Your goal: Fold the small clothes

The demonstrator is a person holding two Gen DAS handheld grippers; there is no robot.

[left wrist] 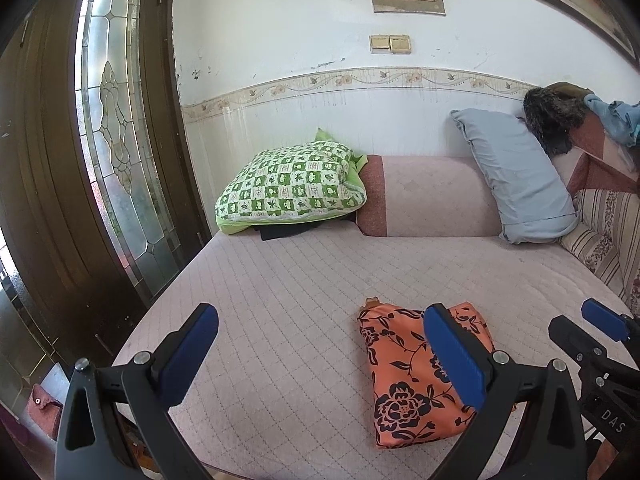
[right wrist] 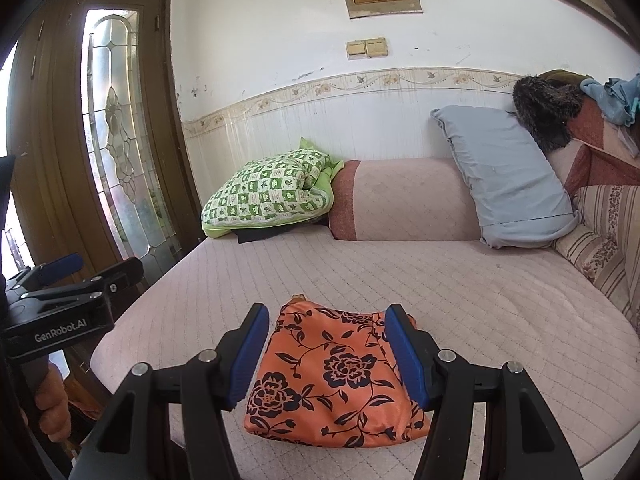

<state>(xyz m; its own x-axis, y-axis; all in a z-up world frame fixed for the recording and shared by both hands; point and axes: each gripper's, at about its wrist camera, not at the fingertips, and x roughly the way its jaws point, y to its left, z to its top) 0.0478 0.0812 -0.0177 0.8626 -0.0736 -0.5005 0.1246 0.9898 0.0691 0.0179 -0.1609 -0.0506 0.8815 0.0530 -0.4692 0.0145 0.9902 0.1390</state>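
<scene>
Your folded orange floral garment [right wrist: 332, 376] lies on the near part of the pink quilted bed [right wrist: 460, 292]. Your right tongs [right wrist: 326, 354] stand open astride it, gripping nothing. Your left tongs [left wrist: 320, 356] gape wide and empty, to its left. Their body reads "GenRobot.AI"; the right pair's shows "DAS".

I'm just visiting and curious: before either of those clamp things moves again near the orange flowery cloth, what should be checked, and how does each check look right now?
1. Orange floral cloth lies folded on the pink bed cover: ok.
2. Right gripper open, cloth not pinched: ok.
3. Left gripper open, holding nothing: ok.
4. The grippers stand apart from each other: ok.
5. Bed surface beyond the cloth bare: ok.
6. Fold edges underneath are neat: cannot tell.
</scene>
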